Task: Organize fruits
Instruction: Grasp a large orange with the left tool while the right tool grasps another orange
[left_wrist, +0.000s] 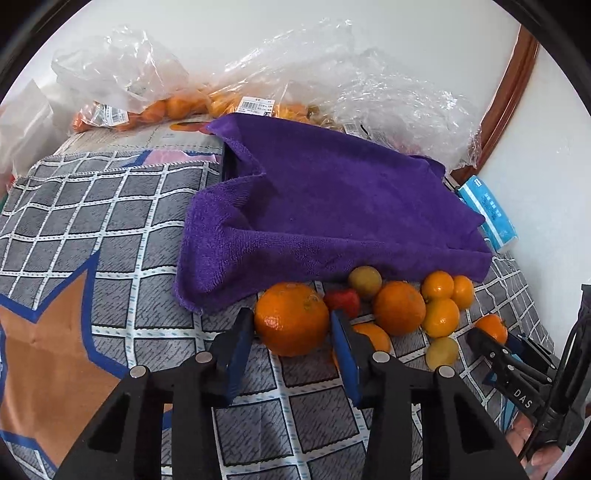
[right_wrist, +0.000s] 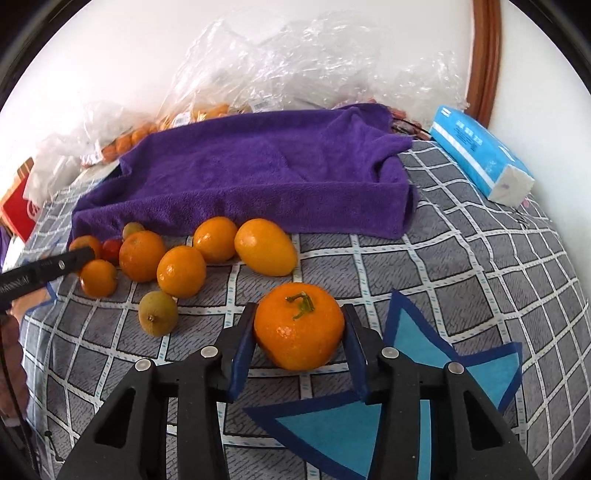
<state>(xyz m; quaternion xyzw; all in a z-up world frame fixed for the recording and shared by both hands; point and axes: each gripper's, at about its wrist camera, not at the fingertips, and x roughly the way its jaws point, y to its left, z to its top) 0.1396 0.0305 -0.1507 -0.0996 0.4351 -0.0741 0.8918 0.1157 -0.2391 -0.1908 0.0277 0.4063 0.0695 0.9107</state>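
Observation:
Loose fruit lies on the checked cloth in front of a purple towel (left_wrist: 332, 206). In the left wrist view my left gripper (left_wrist: 291, 325) is shut on a large orange (left_wrist: 291, 323). Right of it lie a red fruit (left_wrist: 343, 301), a yellow-green fruit (left_wrist: 365, 281), another orange (left_wrist: 399, 307) and several small oranges (left_wrist: 441, 317). In the right wrist view my right gripper (right_wrist: 300, 332) is shut on a stemmed orange (right_wrist: 299, 326). To its left lie an oval orange fruit (right_wrist: 266, 252), several oranges (right_wrist: 181, 271) and a greenish fruit (right_wrist: 158, 313). The right gripper also shows in the left wrist view (left_wrist: 491, 339).
The purple towel (right_wrist: 258, 177) covers a raised tray-like shape. Clear plastic bags (left_wrist: 122, 74) with more oranges lie along the wall behind it. A blue tissue pack (right_wrist: 480, 155) lies at the right. A red box (right_wrist: 18, 210) sits far left. The checked cloth (left_wrist: 110, 229) covers the surface.

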